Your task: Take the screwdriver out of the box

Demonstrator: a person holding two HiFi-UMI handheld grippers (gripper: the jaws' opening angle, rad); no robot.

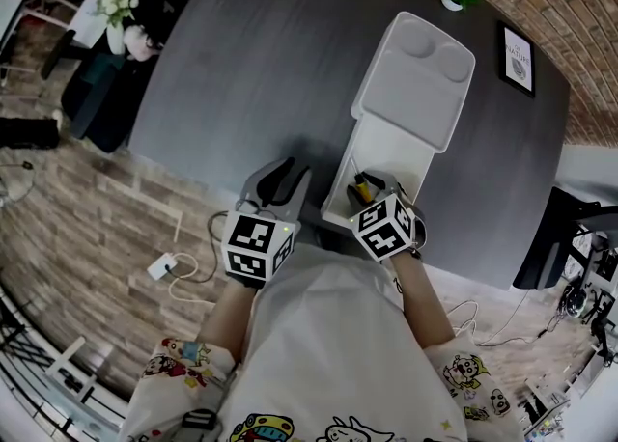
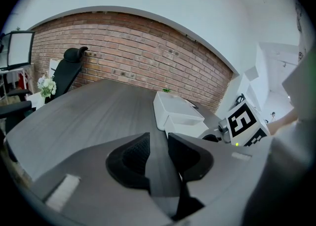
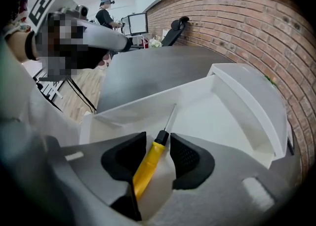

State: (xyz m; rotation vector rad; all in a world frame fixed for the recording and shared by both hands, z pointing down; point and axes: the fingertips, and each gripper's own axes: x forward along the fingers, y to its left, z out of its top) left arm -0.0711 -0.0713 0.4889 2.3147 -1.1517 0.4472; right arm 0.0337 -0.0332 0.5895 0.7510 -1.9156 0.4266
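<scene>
Right gripper view shows the screwdriver (image 3: pixel 150 158) lying on the floor of the open white box (image 3: pixel 222 121), its yellow handle running between the two jaws of the right gripper (image 3: pixel 158 142) and its thin metal shaft pointing on toward the box's far wall. The jaws stand partway apart, one on either side of the handle. A strip of white floor shows beside the handle, so the pads do not seem to be pinching it yet.

From the head view, the box (image 1: pixel 384 146) sits on the grey table (image 1: pixel 251 64) with its lid (image 1: pixel 417 78) thrown back flat, and the right gripper (image 1: pixel 371 185) reaches steeply down into the near end, where the yellow of the screwdriver (image 1: pixel 360 182) shows.

The left gripper (image 1: pixel 280 178) rests low over the table just beside the box, apart from it. Its own view shows its jaws (image 2: pixel 159 147) a little apart with only bare tabletop between them, so it holds nothing.

As I judge it, the opening of the box and the reach into it are done, and the tool is lined up on the handle. What is left is the main part: closing firmly on the handle, lifting the screwdriver clear of the box walls, and bringing it out. The screwdriver is still inside the box.
</scene>
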